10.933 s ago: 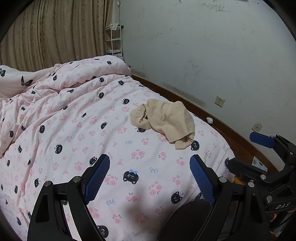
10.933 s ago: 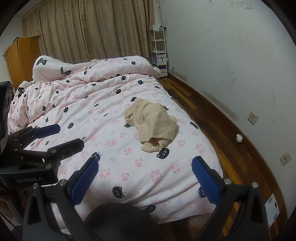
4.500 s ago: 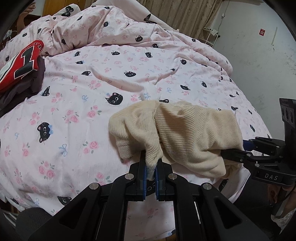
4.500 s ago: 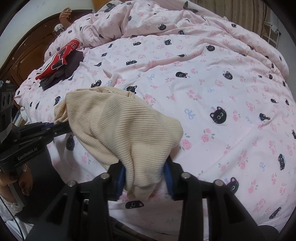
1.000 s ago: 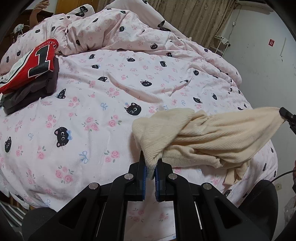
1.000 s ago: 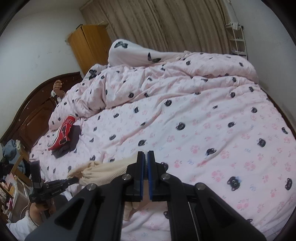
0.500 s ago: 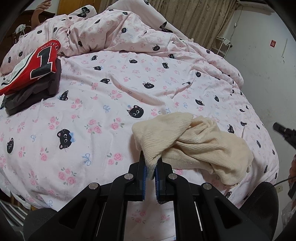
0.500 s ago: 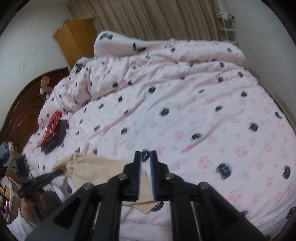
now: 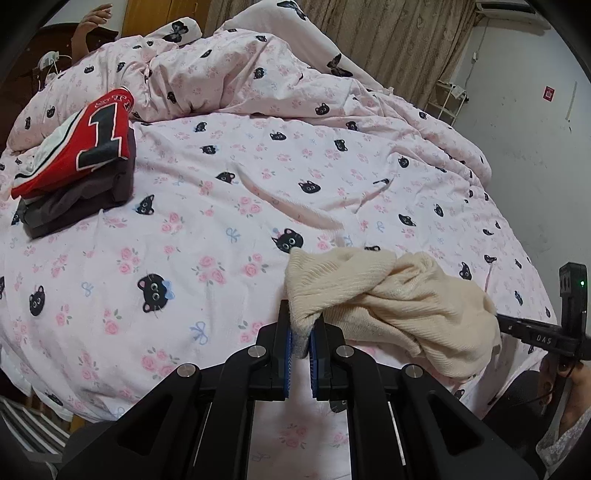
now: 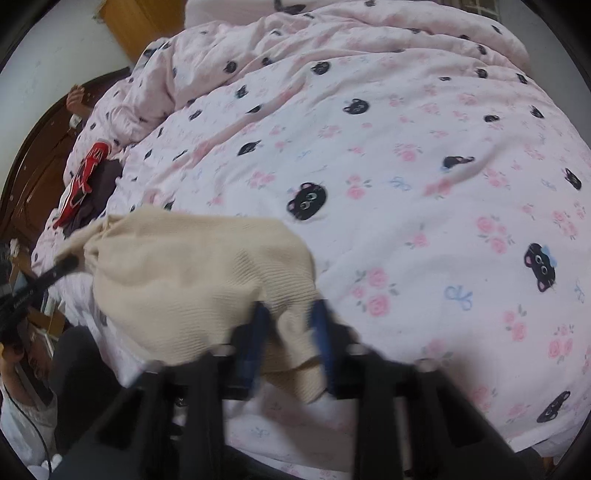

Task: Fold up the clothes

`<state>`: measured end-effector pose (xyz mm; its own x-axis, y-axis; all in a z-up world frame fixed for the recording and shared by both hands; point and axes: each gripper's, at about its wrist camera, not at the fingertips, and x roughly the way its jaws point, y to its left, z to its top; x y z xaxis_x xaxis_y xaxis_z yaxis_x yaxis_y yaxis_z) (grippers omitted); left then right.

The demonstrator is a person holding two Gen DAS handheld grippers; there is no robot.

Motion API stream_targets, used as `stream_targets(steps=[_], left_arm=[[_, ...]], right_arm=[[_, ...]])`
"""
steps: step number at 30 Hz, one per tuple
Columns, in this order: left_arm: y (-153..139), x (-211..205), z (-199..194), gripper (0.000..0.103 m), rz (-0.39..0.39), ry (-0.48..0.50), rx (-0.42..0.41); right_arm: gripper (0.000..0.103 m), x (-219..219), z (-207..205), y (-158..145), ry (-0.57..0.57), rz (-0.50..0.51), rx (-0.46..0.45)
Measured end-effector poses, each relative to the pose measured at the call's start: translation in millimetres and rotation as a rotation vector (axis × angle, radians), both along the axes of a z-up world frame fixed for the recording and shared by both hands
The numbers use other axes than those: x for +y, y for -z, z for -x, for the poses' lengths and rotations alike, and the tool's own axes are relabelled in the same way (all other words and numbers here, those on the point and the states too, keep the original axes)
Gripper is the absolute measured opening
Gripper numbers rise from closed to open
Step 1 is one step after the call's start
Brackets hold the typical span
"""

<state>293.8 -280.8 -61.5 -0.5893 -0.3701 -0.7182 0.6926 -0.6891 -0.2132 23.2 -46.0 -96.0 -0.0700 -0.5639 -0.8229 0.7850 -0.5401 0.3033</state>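
Note:
A cream ribbed knit garment (image 9: 402, 299) lies bunched at the near edge of the bed. My left gripper (image 9: 300, 345) is shut on one corner of it. The garment also shows in the right wrist view (image 10: 192, 280), motion-blurred. My right gripper (image 10: 291, 332) has its jaws apart with a fold of the garment lying between the blue pads (image 10: 258, 328). The right gripper also shows at the right edge of the left wrist view (image 9: 535, 336), at the garment's far end.
A pink duvet with black cats and roses (image 9: 258, 177) covers the bed. A folded stack with a red jersey on dark clothes (image 9: 77, 162) sits at the left. A person's hand (image 9: 92, 22) shows by the headboard. Curtains and a white rack (image 9: 447, 99) stand behind.
The right gripper dropped from high above the bed down to the garment's end and opened around a fold. The stretched garment fell slack into a bunch. The left gripper kept its hold.

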Motion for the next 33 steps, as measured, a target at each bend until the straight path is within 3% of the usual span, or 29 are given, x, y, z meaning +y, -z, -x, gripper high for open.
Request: stream_targets(steps=[5,14,22,33], left_arm=[[-25,-5,-2,0.006,0.099,-0.013,-0.009],[-70,-21,18,0.007,0.184,-0.001,0.047],[-114,-11,50,0.007,0.291,0.056,0.095],[-137,-18,54,0.007,0.33,0.01,0.141]], right_arm=[[0.005,11,6,-32,0.019,0.116,-0.007],[0.005,50,27,-99,0.078,0.323,0.009],[0.005,74,35,-119,0.119,0.386,0.033],[0.005,79,42,-135,0.131,0.463,0.037]])
